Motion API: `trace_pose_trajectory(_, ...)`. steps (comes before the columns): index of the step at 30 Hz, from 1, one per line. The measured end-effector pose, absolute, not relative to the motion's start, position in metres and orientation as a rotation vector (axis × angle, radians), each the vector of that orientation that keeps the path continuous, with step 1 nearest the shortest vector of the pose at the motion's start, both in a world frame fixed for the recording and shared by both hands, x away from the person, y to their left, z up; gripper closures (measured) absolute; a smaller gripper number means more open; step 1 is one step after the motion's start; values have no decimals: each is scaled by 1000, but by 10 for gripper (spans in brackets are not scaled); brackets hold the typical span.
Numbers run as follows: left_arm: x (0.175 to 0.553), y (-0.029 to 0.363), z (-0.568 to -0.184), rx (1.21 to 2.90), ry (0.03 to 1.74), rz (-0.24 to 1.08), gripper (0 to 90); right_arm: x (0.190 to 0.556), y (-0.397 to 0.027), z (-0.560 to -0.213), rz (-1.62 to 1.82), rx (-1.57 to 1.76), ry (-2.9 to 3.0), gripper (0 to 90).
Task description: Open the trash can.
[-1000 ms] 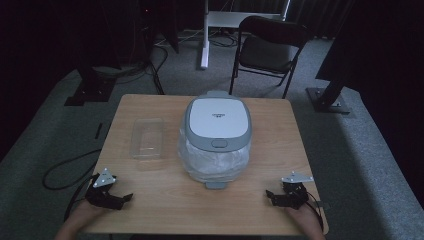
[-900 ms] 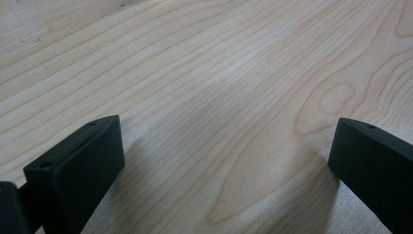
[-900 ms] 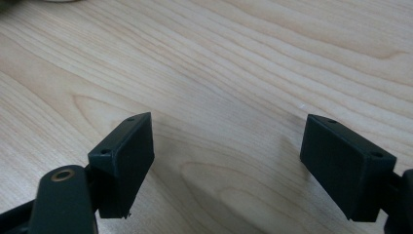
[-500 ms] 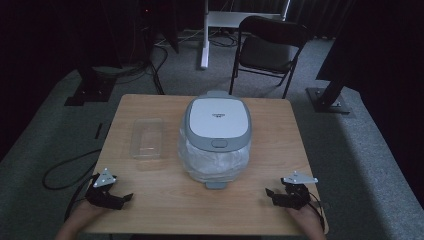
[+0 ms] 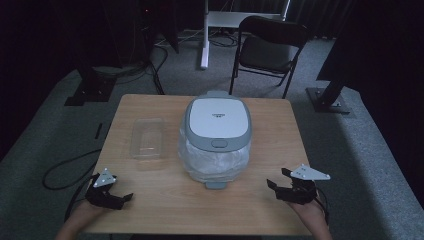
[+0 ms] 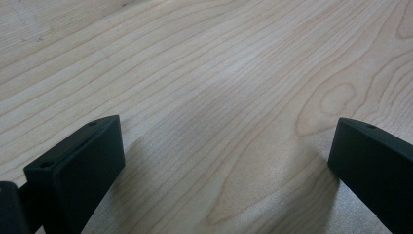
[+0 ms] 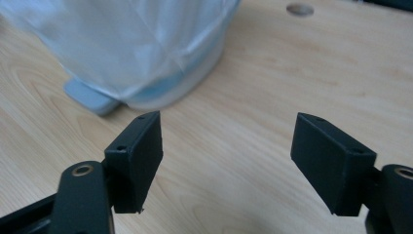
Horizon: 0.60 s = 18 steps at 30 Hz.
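High view: a pedal bin [image 5: 216, 137] with a grey-and-white lid [image 5: 218, 120] and a clear liner bag [image 5: 212, 160] bulging from under the lid stands at the middle of the wooden table [image 5: 250, 210], its foot pedal [image 5: 216, 185] turned toward the near edge. A clear plastic tray [image 5: 148, 138] lies just beside it, toward the left edge. The left gripper [image 5: 117, 199] rests by the near left corner, the right gripper [image 5: 276, 181] by the near right corner, both well apart from the bin.

Left gripper view: the left gripper [image 6: 224, 161] has its jaws spread wide over bare wood grain, nothing between them.

Right gripper view: the right gripper [image 7: 226, 146] has jaws that have just been closing a little yet remain spread, with nothing between them; it looks toward the bin's lower rim [image 7: 180, 87], the liner bag [image 7: 122, 44] and the pedal [image 7: 90, 97].

Judged from this, the step in hand is the right gripper's approach to the bin. To do it well, the person would probably keep the jaws parted until they straddle a firm part, the pedal or the lid's edge, not the slack bag, which would likely slip or tear, and steady the light bin with the left gripper so it does not slide across the table
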<state>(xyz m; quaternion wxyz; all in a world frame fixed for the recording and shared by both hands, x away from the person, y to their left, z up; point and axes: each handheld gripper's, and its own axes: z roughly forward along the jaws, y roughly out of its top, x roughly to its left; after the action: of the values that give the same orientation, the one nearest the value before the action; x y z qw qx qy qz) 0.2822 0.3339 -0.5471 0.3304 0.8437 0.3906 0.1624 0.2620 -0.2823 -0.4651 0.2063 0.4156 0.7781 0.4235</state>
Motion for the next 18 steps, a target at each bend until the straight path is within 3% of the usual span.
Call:
trace_pose_trajectory(9,282,334,-547,2207,1022,424,9,251,-274,-429,1337,1020,2099,431)
trace_pose_trajectory(18,282,334,-547,2210,1020,424,8,247,-269,-396,1430,930,2046,413)
